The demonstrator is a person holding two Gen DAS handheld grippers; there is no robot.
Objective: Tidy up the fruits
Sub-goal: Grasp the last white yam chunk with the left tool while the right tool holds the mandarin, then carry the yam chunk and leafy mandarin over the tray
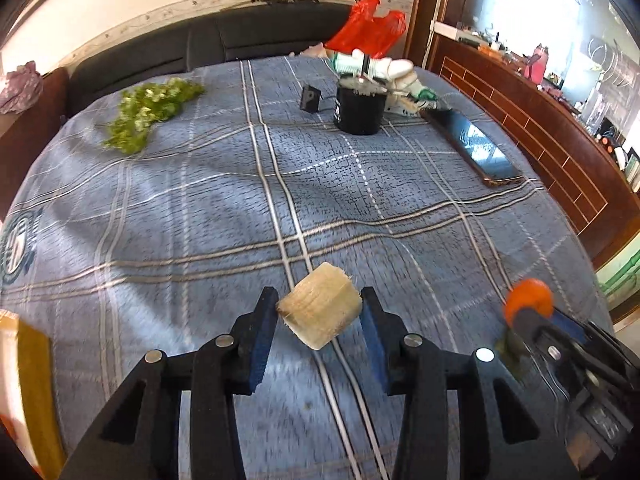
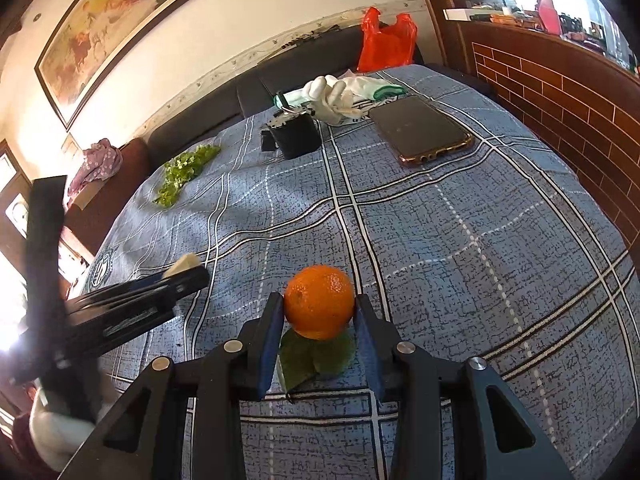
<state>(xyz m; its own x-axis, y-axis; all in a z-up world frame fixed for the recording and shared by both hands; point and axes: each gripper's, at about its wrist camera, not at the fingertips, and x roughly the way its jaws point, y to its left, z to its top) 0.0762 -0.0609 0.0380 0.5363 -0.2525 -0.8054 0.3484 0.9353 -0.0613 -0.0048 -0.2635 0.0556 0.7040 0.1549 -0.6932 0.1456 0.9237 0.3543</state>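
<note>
On bedspread (image 2: 480, 240): 1 orange (image 2: 319, 301), 1 phone (image 2: 420, 130).

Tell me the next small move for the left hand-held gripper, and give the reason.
Probably finish closing the left hand-held gripper on the pale, fibrous cut chunk, then lift. The chunk already sits between the blue pads, which look at or near its sides, and the picture is blurred. The right hand-held gripper already clamps the round orange fruit above its green leaf.

Phone (image 2: 420, 130), black canister (image 2: 295, 136), white gloves (image 2: 334, 96), red bag (image 2: 386, 40) on plaid cloth (image 2: 480, 240).
</note>
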